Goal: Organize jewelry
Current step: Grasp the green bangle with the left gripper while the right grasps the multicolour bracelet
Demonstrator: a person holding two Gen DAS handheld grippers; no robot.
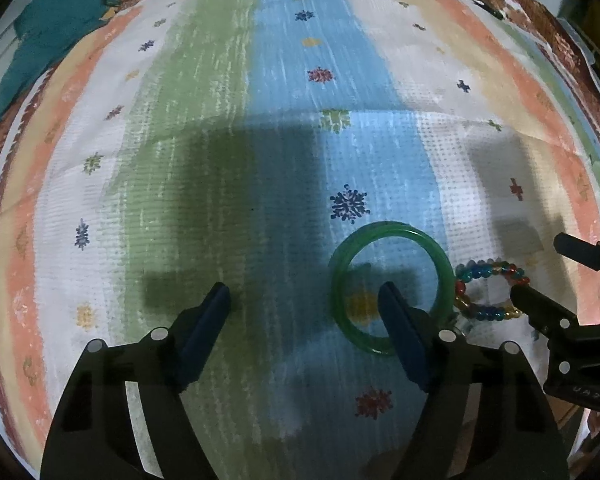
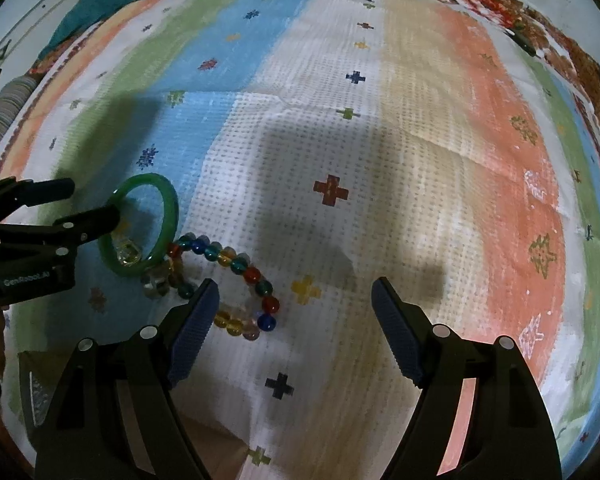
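Note:
A green bangle (image 1: 388, 288) lies flat on the striped cloth (image 1: 284, 160). My left gripper (image 1: 304, 292) is open; its right finger (image 1: 400, 328) stands over the bangle's ring. A bracelet of coloured beads (image 1: 488, 292) lies just right of the bangle. In the right wrist view the bangle (image 2: 144, 224) and the bead bracelet (image 2: 236, 280) lie at left, with clear beads (image 2: 156, 280) beside them. My right gripper (image 2: 296, 300) is open, its left finger (image 2: 196, 320) over the bracelet's near end. The left gripper (image 2: 60, 208) shows there at the bangle, and the right gripper (image 1: 540, 276) shows in the left view.
The cloth (image 2: 380, 160) has green, blue, white, tan and orange stripes with small motifs. A teal fabric (image 1: 56, 28) lies at the far left corner. A floral border (image 2: 540, 40) runs along the far edge.

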